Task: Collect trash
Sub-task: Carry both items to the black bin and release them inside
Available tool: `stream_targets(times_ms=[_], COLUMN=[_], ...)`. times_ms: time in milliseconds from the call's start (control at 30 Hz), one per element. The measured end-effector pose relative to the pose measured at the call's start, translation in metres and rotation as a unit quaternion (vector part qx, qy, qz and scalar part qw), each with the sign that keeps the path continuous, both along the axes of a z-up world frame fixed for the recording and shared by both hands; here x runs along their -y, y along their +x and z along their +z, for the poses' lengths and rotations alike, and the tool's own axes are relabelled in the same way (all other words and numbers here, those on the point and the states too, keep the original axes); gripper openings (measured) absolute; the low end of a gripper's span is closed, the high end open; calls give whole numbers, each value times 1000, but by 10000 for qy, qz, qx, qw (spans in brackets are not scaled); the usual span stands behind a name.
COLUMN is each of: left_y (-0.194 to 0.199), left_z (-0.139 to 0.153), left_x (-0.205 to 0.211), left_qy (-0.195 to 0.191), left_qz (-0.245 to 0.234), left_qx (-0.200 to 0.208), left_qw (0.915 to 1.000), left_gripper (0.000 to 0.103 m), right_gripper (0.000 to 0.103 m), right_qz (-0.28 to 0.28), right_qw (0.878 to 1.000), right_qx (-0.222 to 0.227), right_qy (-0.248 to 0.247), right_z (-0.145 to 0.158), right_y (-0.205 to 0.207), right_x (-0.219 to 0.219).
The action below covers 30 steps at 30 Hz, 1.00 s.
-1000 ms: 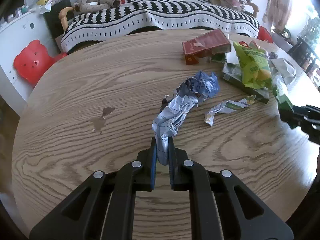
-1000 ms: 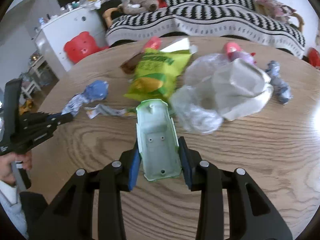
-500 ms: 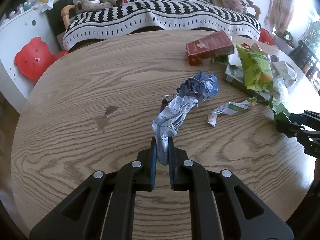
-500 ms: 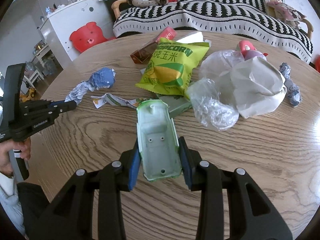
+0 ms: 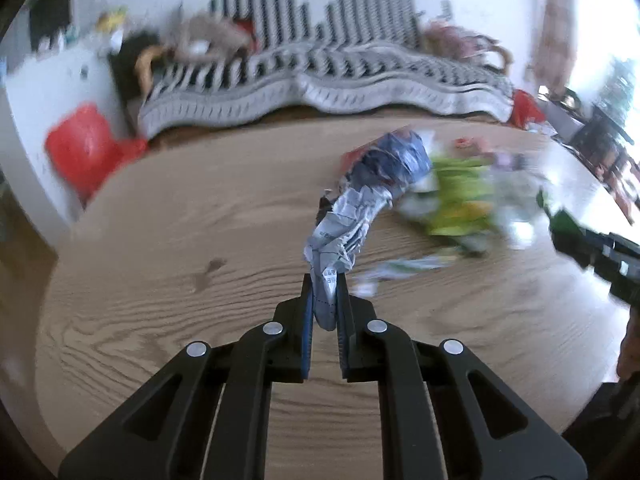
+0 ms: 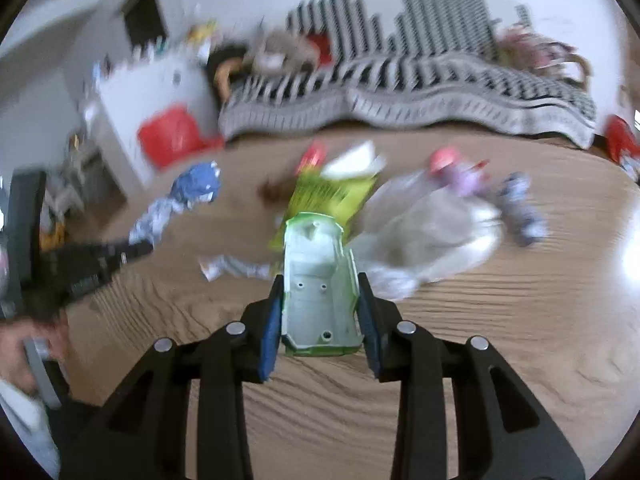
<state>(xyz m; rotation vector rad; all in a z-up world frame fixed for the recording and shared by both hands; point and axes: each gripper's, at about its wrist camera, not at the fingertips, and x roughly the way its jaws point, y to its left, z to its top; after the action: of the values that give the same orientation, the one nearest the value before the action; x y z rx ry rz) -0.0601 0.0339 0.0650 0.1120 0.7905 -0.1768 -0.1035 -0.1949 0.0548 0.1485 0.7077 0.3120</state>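
Both tongs are loaded and held clear above the bench (image 5: 160,280). Left tongs (image 5: 325,300) are clenched on the tail end of a crumpled paper wad (image 5: 360,208) — grey-white newsprint below, blue bulk above, sticking out ahead of the tips over the middle of the bench. It is judged very light, soft and springy; the pinch sits on a thin twisted end, so tearing or slipping out is possible if it gets swung hard. A hold nearer the fat blue part would be safer, but the present one looks adequate for a short carry. Right tongs (image 6: 320,308) are clamped across the long sides of a pale green plastic tray (image 6: 318,276), hollow face toward the camera. The tray is judged rigid, light and smooth-walled; side-wall pinch is fine, though thin walls may flex and the piece could pivot between the pads. Remaining trash lies toward the far right part of the bench: a yellow-green snack bag (image 6: 332,196), a clear crumpled plastic bag (image 6: 432,236), a flat torn wrapper (image 6: 232,268) — all soft film, best taken at a bunched edge. Frames are heavily motion-blurred, so finer detail cannot be told. No bin is visible.
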Motion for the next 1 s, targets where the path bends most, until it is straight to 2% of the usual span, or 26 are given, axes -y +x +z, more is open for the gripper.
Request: stream_targets(times_ms=[67,133,233,333,367,500,567,633,700,767,833,1000], left_y=[-24,-44,-78,-111,-125,-157,-170,-180,-190,-186,-186,-177], left_z=[11,23,41,42,36,1,-21,-46,-75,-104,-127,-169], left_x=[35,70,139,212,241,312,338,361,380,392,399,402], left_qy=[-228,-416,-463,-170,-53,267,377,725,1084,1173,1311,1468], left_qz=[-493,-999,-2012,-2981,-3343,-4105,-4293,-4414,-4490,-4484,-4446,-4288], left_qx=[2,-28,-120,-340,-513,-1071,-1319,-1467,-1627,-1983,-2239,-2794], left_qw=[9985,9941,9784,9538,9410,9051,8927,8823,8719,8636,8573,8464], left_gripper=[9,9,9,9,9,9,9,9,9,9,9,9], right_gripper=[35,35,35,35,35,35,35,35,35,35,35,35], right_qz=[-288,-586,-1194,-1761,-1917,-2359,-2507,-2635,-2771,-2823,-2822,-2731], right_qw=[9987,9968,9901,9819,9793,9702,9665,9624,9549,9475,9410,9326], right_qx=[186,347,474,403,346,102,-111,-375,-780,-1185,-1538,-1998], right_qy=[376,416,563,571,549,537,542,545,731,919,1062,1258], right_z=[17,32,50,52,51,28,6,-19,-57,-95,-129,-175], right_y=[-33,-69,-130,-182,-198,-259,-279,-288,-293,-289,-285,-277], right_x=[37,75,145,204,219,264,277,286,296,303,305,295])
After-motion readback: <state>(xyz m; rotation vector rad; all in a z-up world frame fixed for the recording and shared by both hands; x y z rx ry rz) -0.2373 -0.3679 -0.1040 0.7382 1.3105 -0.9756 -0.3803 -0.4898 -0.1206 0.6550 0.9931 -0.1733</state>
